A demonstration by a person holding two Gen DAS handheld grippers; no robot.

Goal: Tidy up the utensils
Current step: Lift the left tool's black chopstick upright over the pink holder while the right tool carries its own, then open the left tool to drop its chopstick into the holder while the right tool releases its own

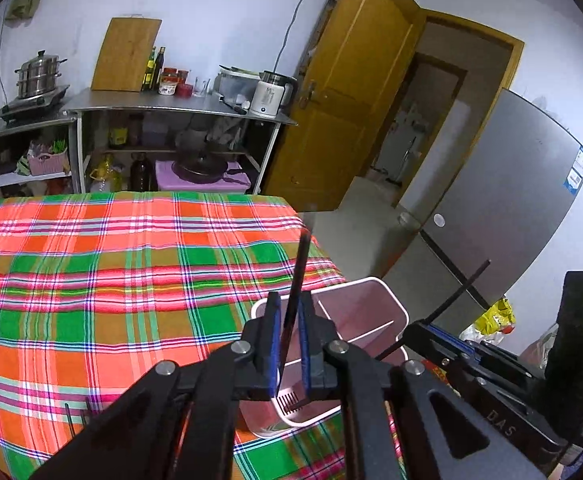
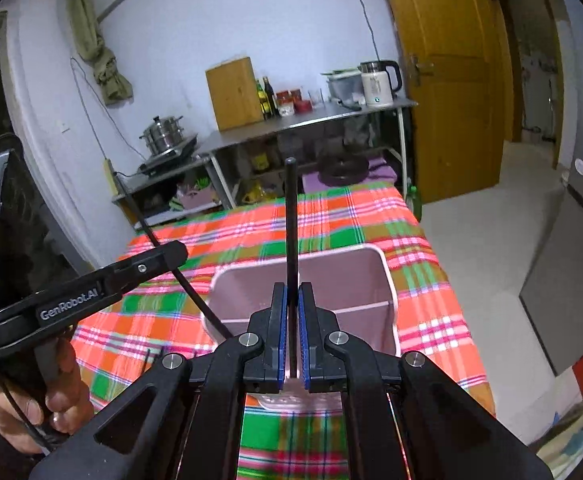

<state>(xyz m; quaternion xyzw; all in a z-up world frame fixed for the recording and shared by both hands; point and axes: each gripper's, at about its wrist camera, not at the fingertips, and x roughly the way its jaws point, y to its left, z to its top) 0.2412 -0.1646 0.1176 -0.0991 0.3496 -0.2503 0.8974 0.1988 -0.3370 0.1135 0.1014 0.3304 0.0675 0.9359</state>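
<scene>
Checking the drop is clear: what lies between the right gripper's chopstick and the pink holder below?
Nothing: in the right wrist view the chopstick hangs over the open pink holder.

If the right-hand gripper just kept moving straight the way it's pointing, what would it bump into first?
Probably the pink utensil holder on the plaid tablecloth. The right gripper, shut on a black chopstick, points down at it; depth is unclear.

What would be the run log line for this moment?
left gripper: shut on chopstick | right gripper: shut on second chopstick | both over pink holder
</scene>
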